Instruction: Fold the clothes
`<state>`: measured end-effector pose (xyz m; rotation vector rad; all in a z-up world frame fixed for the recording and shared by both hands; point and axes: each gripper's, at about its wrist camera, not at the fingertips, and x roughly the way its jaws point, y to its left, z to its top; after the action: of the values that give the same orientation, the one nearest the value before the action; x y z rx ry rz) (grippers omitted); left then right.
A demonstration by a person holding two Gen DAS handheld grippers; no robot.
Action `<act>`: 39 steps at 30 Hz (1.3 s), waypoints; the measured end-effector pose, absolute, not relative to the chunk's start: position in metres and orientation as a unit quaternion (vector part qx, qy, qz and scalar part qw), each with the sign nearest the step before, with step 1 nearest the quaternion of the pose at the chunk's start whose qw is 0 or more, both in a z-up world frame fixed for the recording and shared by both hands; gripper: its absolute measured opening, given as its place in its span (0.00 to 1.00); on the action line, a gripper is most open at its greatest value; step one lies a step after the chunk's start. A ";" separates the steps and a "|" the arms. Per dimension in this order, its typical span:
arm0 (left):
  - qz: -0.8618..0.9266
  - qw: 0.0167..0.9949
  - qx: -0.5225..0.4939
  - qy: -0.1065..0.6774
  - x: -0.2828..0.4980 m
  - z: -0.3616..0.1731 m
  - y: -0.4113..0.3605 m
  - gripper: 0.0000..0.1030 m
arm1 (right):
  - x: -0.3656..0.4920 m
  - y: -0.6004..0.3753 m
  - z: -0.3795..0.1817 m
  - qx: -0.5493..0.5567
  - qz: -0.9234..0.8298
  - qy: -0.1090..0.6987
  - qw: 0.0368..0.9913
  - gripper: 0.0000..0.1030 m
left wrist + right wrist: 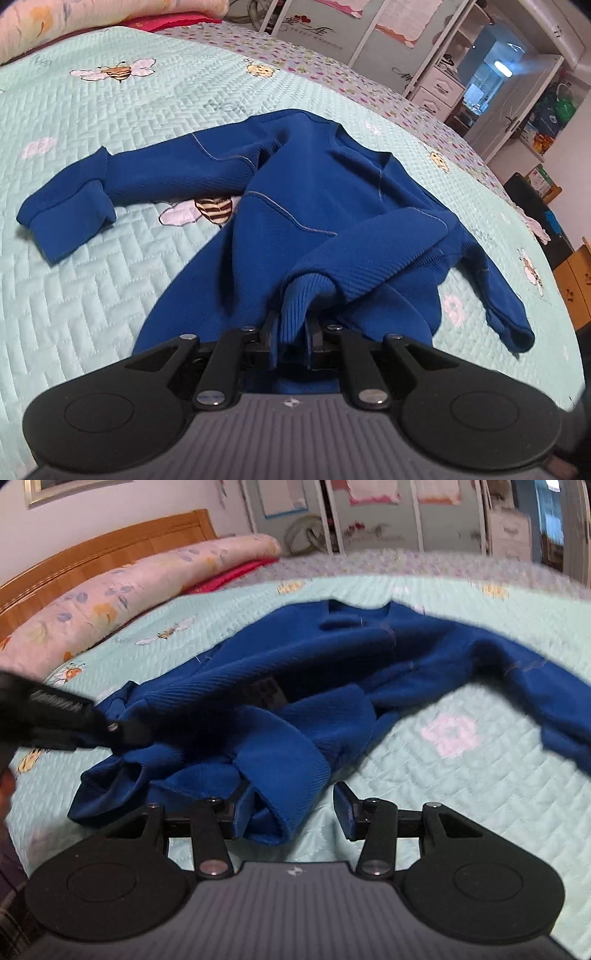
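Blue sweater (314, 206) spread out and rumpled on a light green quilt (110, 295) with bees. Ribbed cuff (295, 306) pinched tight in the left gripper (291, 343). Right gripper (291, 812) wide apart, hem (273, 801) lying between, against one finger. Long pink pillow (110, 605), wooden headboard (110, 542), white cupboards (436, 88) behind.
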<state>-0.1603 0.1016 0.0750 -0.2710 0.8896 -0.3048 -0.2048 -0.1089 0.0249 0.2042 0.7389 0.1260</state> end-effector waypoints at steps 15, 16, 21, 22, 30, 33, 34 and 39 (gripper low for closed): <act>-0.196 0.883 -0.035 0.424 -0.218 0.093 0.060 0.21 | -0.291 -0.102 0.030 0.043 0.072 0.370 0.925 0.11; -0.198 0.881 -0.028 0.428 -0.222 0.091 0.057 0.21 | -0.294 -0.107 0.026 0.052 0.070 0.372 0.924 0.13; -0.189 0.873 -0.036 0.448 -0.234 0.086 0.065 0.32 | -0.313 -0.140 0.047 0.080 0.078 0.311 0.944 0.34; -0.186 0.872 -0.040 0.451 -0.236 0.085 0.068 0.32 | -0.313 -0.146 0.053 0.072 0.081 0.293 0.950 0.44; -0.159 0.867 -0.060 0.469 -0.245 0.084 0.083 0.32 | -0.239 -0.167 0.044 0.071 0.147 0.311 0.936 0.47; -0.144 0.865 -0.063 0.477 -0.246 0.082 0.090 0.32 | -0.220 -0.162 0.032 0.074 0.158 0.334 0.926 0.47; -0.139 0.866 -0.061 0.477 -0.247 0.081 0.090 0.32 | -0.217 -0.161 0.028 0.080 0.165 0.341 0.922 0.46; -0.116 0.865 -0.044 0.486 -0.249 0.080 0.087 0.38 | -0.235 -0.154 0.026 0.088 0.173 0.355 0.915 0.09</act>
<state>-0.2490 0.0872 0.0796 -0.0927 1.0185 -0.2436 -0.2352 -0.1540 0.0262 0.1816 0.7299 0.3554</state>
